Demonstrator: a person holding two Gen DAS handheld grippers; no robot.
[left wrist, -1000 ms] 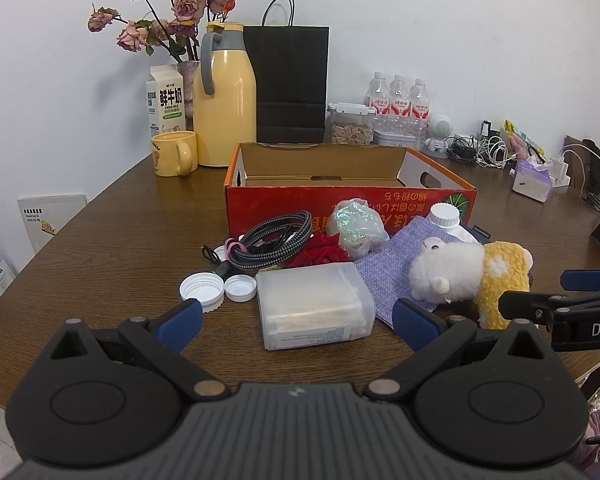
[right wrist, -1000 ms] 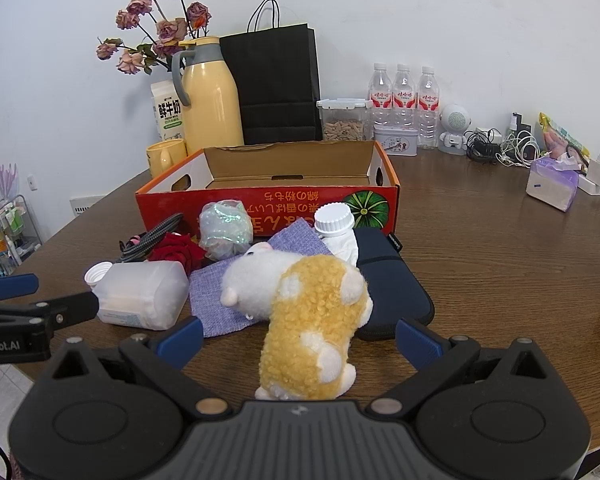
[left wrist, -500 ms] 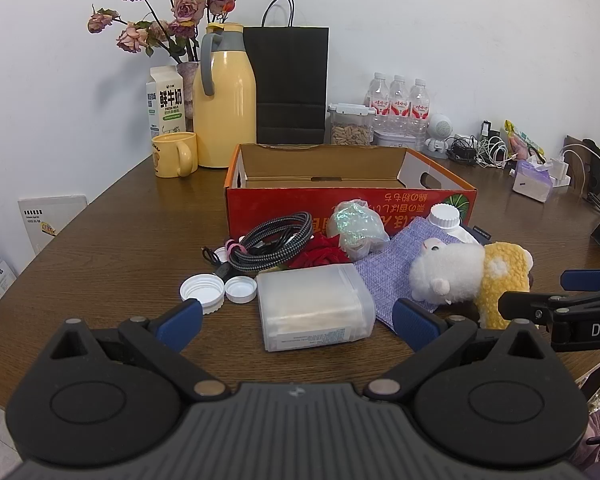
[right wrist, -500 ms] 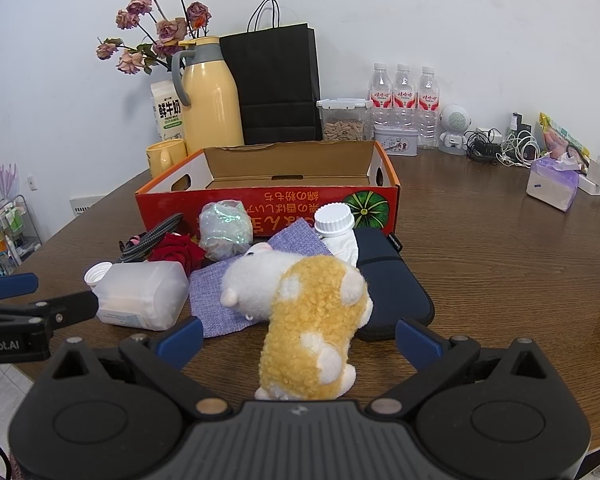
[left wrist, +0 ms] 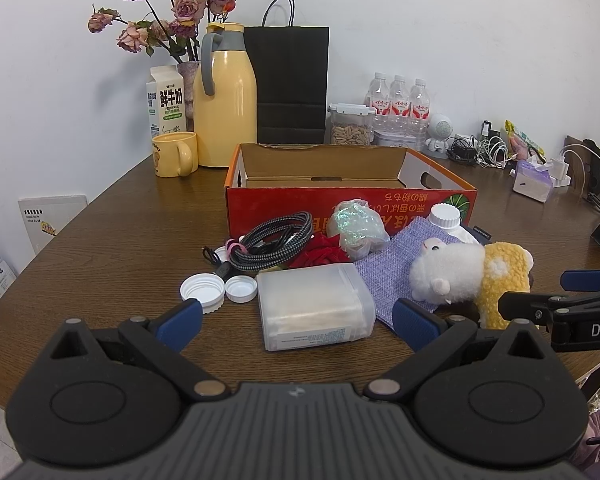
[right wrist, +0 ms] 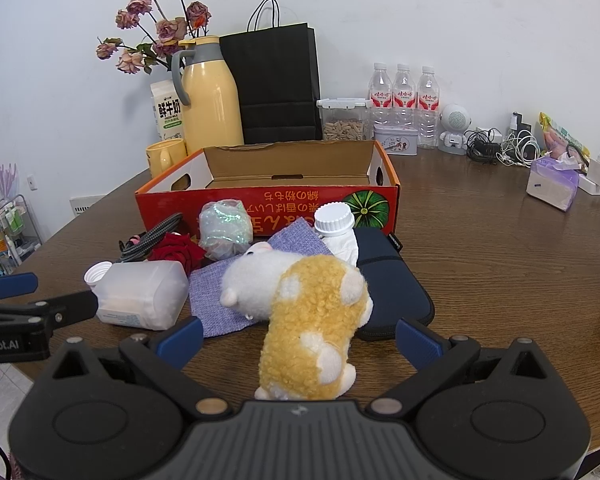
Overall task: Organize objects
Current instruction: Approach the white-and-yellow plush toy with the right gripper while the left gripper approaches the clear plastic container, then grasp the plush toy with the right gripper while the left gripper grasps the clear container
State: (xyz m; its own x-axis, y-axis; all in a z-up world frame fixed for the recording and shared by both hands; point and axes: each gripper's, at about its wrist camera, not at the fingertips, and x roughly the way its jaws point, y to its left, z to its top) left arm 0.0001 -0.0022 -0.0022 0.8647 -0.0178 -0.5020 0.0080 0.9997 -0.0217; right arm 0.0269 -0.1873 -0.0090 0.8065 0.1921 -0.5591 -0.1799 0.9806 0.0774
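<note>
Left wrist view: left gripper [left wrist: 296,316] jaws spread, empty, w/ clear plastic box [left wrist: 314,306] on the table just ahead, long axis across the view; closing low could knock the bottle caps [left wrist: 219,290] beside it. Right wrist view: right gripper [right wrist: 298,338] spread too, plush toy [right wrist: 300,312] lying between the fingers, head pointing away-left, long axis toward the orange carton [right wrist: 268,200]; soft, may slip.

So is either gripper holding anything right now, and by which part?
Nothing is held. The left gripper is open before the plastic box; the right gripper is open around the plush toy, not touching it.
</note>
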